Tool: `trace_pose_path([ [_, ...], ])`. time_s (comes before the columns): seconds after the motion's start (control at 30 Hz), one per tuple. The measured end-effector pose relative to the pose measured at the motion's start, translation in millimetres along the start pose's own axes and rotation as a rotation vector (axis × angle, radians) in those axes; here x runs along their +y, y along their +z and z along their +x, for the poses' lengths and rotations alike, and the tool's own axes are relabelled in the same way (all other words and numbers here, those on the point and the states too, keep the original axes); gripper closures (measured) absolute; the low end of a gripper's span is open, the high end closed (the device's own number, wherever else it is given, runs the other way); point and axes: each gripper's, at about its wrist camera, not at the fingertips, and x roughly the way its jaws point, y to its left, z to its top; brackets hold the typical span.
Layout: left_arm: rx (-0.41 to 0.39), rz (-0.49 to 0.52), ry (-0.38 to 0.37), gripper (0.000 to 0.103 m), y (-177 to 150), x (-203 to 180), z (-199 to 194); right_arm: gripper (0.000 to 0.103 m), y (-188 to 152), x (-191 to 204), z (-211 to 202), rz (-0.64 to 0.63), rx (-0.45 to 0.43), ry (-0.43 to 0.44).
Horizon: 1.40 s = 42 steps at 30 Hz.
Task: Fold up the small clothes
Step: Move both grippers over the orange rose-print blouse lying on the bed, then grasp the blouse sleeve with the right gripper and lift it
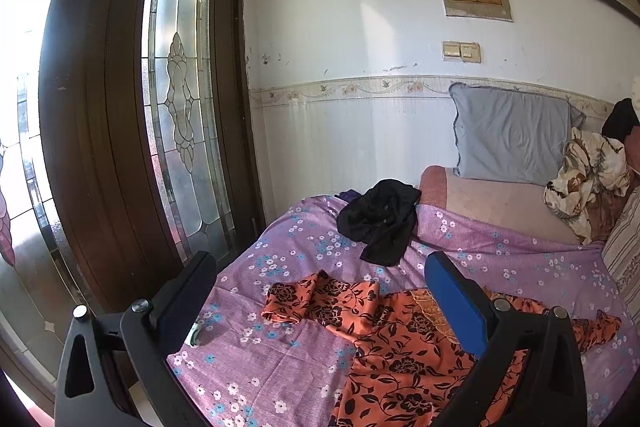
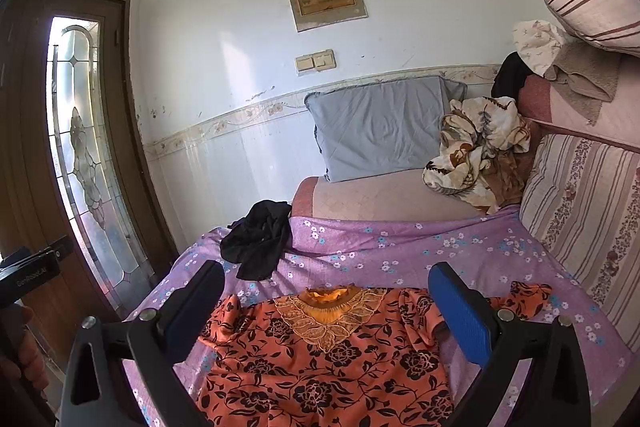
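Observation:
An orange top with black flowers (image 2: 320, 359) lies spread flat on the purple flowered bedsheet (image 2: 400, 243), its gold lace collar (image 2: 328, 311) toward the pillows. In the left wrist view the same orange top (image 1: 400, 339) shows its left sleeve (image 1: 316, 299) stretched out. My left gripper (image 1: 320, 295) hovers open above that sleeve side, nothing between its fingers. My right gripper (image 2: 326, 307) hovers open over the collar and chest, also holding nothing. A crumpled black garment (image 2: 258, 241) lies farther back on the sheet, also seen as the black garment (image 1: 380, 223).
A grey pillow (image 2: 380, 127) leans on the wall behind a pink cushion (image 2: 380, 201). A bunched cream floral cloth (image 2: 476, 151) and striped bedding (image 2: 580, 207) fill the right. A dark wooden door with leaded glass (image 1: 176, 99) stands left of the bed. A hand (image 2: 24, 359) grips the other gripper's handle at left.

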Motion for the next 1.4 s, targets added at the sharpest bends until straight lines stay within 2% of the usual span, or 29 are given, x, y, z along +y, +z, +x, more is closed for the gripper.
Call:
trace_pose_path([
  [0.4, 0.024, 0.004, -0.007, 0.0, -3, -4, 12, 0.0, -5, 3, 14, -0.003, 0.023, 0.002],
  [1.2, 0.101, 0.033, -0.017, 0.0, -18, -31, 67, 0.0, -23, -4, 68, 0.019, 0.113, -0.004],
  [1.3, 0.147, 0.053, -0.018, 0.0, -32, -44, 92, 0.0, -31, -21, 82, 0.063, 0.139, 0.005],
  [1.4, 0.272, 0.078, -0.057, 0.0, -64, -65, 138, 0.0, -47, -66, 102, 0.202, 0.177, 0.034],
])
